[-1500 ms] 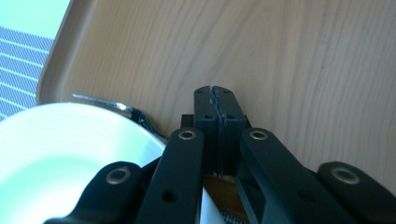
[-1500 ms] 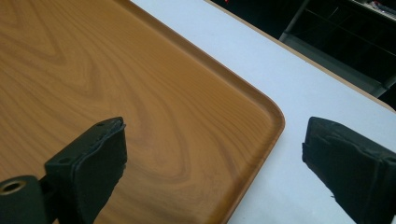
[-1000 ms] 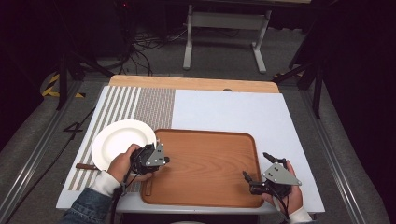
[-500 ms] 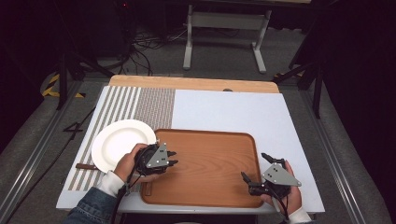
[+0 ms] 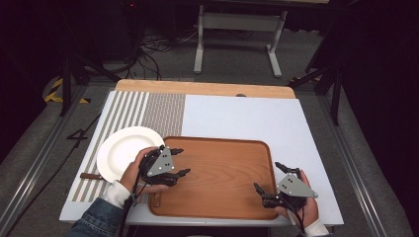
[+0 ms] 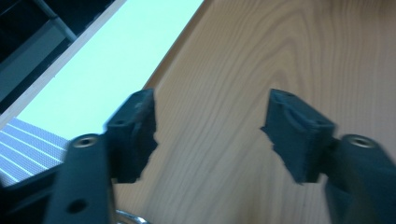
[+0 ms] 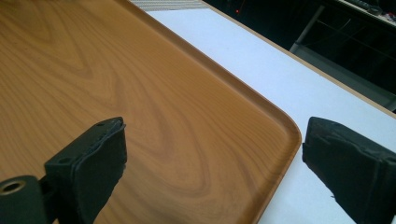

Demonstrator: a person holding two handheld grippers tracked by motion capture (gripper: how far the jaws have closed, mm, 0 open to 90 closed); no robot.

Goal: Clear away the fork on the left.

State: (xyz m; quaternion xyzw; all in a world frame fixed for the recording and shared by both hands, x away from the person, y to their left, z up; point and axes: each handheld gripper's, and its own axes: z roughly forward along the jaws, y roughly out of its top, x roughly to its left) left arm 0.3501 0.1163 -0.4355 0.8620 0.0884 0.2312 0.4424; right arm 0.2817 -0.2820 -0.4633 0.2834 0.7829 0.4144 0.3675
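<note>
Left gripper (image 5: 179,162) jaws just opened, nothing between them, over tray (image 5: 222,148) left edge. Right gripper (image 5: 271,177) released at tray's right corner. Tray set down; grip released.

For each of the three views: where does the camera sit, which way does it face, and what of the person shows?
High view: above the person's side, facing forward and down on the table; both hands show, with left gripper and right gripper.
Left gripper view: on that gripper, facing along its open jaws onto the tray.
Right gripper view: along its open jaws straddling the tray's rim.
Shared: all three show the wooden tray.
</note>
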